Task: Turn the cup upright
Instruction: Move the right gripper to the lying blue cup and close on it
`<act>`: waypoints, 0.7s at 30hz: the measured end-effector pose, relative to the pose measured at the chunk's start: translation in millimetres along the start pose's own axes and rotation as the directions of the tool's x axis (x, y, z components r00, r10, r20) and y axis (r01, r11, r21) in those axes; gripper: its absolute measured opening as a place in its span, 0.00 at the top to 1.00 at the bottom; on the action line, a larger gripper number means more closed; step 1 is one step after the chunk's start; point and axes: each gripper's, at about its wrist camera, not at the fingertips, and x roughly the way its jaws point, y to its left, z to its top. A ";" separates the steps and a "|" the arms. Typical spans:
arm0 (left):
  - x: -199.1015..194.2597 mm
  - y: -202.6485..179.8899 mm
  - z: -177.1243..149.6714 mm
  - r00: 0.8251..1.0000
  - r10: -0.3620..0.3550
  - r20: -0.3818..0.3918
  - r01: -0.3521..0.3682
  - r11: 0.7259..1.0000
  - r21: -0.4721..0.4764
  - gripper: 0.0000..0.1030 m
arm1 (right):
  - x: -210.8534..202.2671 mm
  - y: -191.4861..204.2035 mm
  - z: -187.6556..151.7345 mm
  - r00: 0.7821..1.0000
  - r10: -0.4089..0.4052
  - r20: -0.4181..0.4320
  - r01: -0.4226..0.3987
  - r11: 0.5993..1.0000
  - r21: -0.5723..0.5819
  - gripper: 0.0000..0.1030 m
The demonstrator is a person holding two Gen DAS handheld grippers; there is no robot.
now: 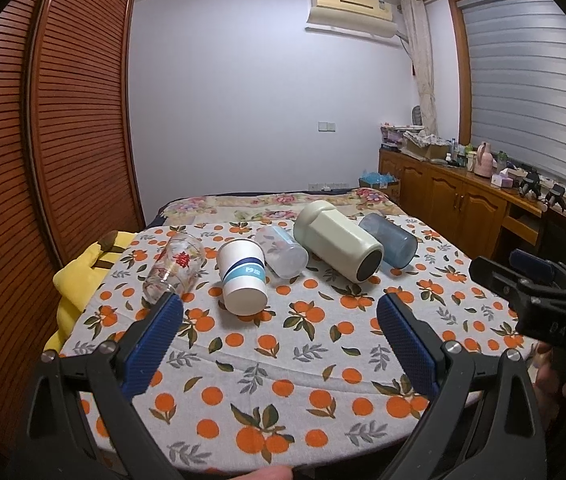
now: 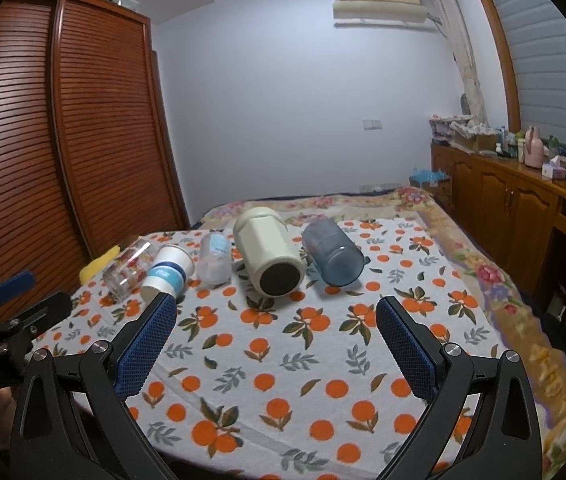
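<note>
Several cups lie on their sides in a row on the orange-print cloth (image 1: 283, 368): a clear glass with red print (image 1: 173, 268), a white paper cup with a blue band (image 1: 243, 282), a clear plastic cup (image 1: 281, 252), a cream flask (image 1: 339, 246) and a blue tumbler (image 1: 389, 240). The right wrist view shows the same row: glass (image 2: 127, 270), paper cup (image 2: 167, 276), plastic cup (image 2: 215, 258), flask (image 2: 269, 256), tumbler (image 2: 333, 256). My left gripper (image 1: 279, 312) is open and empty, short of the paper cup. My right gripper (image 2: 277, 314) is open and empty, short of the flask.
The cloth (image 2: 283, 360) lies over a floral bedspread (image 2: 483, 272). A yellow cloth (image 1: 79, 272) lies at the left edge. A slatted wardrobe (image 1: 43, 140) stands left and a wooden sideboard (image 1: 455, 200) with clutter stands right. The right gripper shows in the left wrist view (image 1: 543, 292).
</note>
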 end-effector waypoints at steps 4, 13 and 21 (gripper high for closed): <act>20.3 1.5 2.2 1.000 -0.020 -0.021 0.020 1.000 0.008 0.04 | 21.2 -12.2 4.5 1.000 0.002 -0.029 -0.003 1.000 -0.009 0.03; 60.8 -5.7 10.8 0.998 -0.051 -0.046 0.052 0.998 0.031 0.04 | 70.7 -33.5 18.7 0.992 -0.021 -0.128 0.011 0.997 -0.074 0.18; 97.3 -8.7 27.5 0.990 -0.107 -0.088 0.110 0.993 0.037 0.04 | 130.4 -61.3 39.5 0.964 -0.004 -0.265 -0.022 0.995 -0.094 0.30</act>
